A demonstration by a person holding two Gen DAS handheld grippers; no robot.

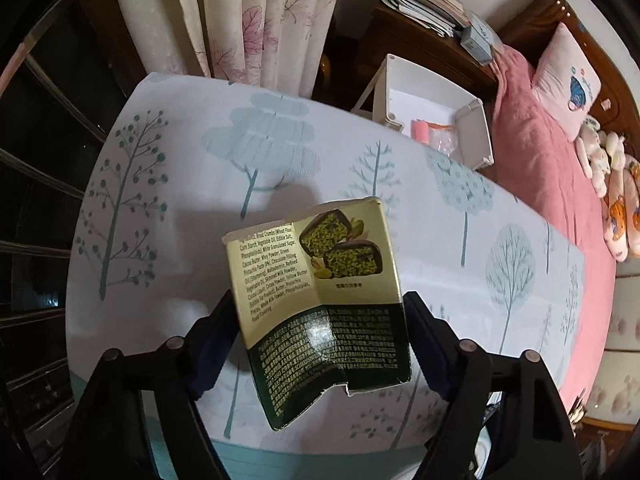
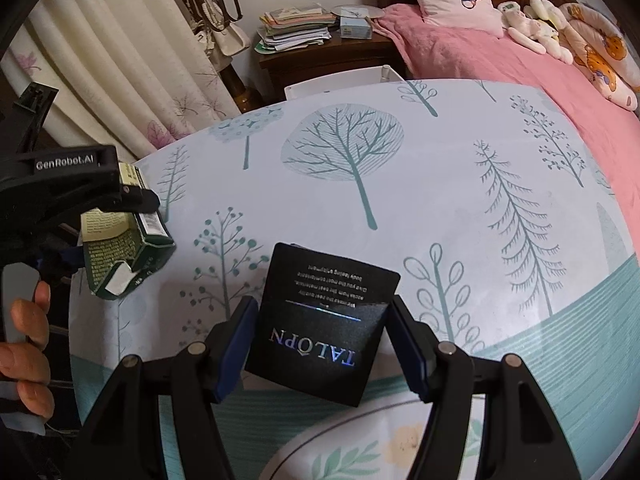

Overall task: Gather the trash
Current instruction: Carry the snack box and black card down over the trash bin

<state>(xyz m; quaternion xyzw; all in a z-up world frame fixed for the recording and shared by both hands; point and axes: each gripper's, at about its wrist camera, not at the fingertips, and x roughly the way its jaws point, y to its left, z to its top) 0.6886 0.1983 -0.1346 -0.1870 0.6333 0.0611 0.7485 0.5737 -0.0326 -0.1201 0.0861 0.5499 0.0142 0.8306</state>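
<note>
Both grippers are black plastic: the right gripper (image 2: 320, 340) has blue pads and round silver pins. The left gripper (image 2: 116, 208) bears white "GenRobot.AI" lettering.

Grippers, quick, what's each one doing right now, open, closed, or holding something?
Left gripper: closed on the green snack box, lifted off the table.
Right gripper: closed on the black TALOPN box.

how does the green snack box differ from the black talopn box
The green snack box is green and cream, with a food photo and ingredient text; the black box is plain black with shiny lettering. The green box is dented with a torn edge; the black box looks intact. Both sit between a gripper's fingers over the tree-print tablecloth.
</note>
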